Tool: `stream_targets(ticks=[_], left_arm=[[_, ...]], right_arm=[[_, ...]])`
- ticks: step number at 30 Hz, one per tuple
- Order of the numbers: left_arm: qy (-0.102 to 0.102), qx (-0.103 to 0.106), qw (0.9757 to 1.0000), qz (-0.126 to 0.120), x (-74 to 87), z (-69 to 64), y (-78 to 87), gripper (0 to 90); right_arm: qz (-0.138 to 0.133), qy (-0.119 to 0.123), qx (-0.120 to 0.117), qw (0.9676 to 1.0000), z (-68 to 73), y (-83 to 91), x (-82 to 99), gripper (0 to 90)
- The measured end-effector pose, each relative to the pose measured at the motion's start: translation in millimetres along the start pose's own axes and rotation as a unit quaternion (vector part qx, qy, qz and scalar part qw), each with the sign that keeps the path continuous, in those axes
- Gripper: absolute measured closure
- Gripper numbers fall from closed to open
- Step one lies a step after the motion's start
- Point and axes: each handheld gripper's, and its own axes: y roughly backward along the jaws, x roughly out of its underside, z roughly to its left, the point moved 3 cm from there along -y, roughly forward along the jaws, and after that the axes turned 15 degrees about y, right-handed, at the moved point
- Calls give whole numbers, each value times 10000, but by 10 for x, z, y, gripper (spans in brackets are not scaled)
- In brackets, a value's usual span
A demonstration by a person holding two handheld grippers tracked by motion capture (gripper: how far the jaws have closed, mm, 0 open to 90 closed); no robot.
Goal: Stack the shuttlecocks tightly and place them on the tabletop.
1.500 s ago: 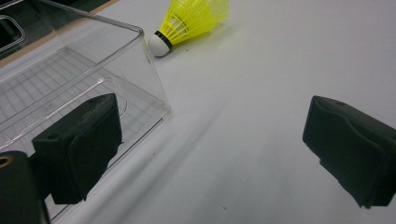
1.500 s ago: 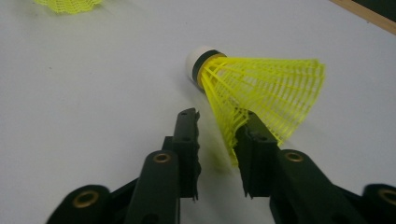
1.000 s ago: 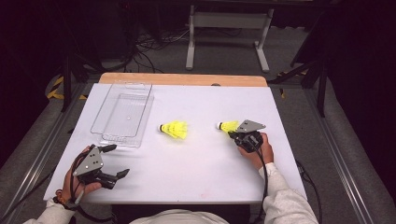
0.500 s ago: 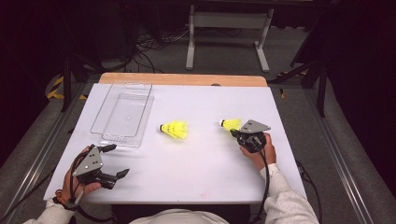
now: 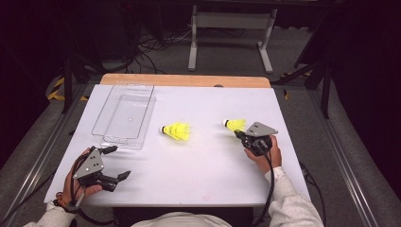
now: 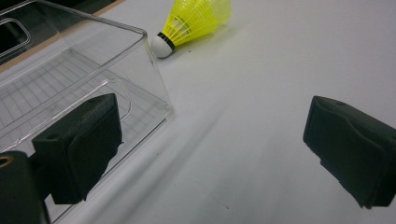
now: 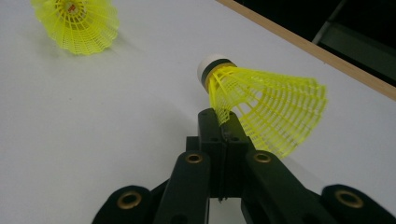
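Right hand-held gripper [image 5: 240, 134] sits at about 3 o'clock on the white surface [image 5: 203, 165], jaws pressed together. In the right gripper view [image 7: 223, 126] the jaws pinch the edge of a yellow shuttlecock's [image 7: 261, 105] skirt, close to the white cork; cork points to 10 o'clock in that view, skirt flares to 4 o'clock. In the high view this shuttlecock [image 5: 234, 124] lies just at the jaw tips, cork toward 9 o'clock. Whether it is lifted off the surface cannot be told.

Second shuttlecock [image 5: 176, 130] lies on its side near the centre of the surface, well apart from the first, cork toward 9 o'clock. It shows in the right gripper view at 11 o'clock [image 7: 77, 21], skirt facing the camera, and in the left gripper view at 12 o'clock [image 6: 194, 21].

Clear bin [image 5: 109, 138] rests at 10 o'clock on the surface, its short side toward the person.

Left hand-held gripper [image 5: 116, 163] rests at 7 o'clock, jaws spread wide with nothing between them [image 6: 210, 154]. One jaw is just beside the bin's near corner [image 6: 154, 70].
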Motion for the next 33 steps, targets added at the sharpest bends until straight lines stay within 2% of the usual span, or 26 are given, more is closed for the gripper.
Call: stream_targets(ticks=[17,33], left_arm=[[27,-28,10000,-45,-3,3,2,50],[29,-19,10000,-53,-5,3,5,50]], right_arm=[[-255,60,158,9995,22,105,-101,900],[-491,156,181,9985,75,242,-199,900]])
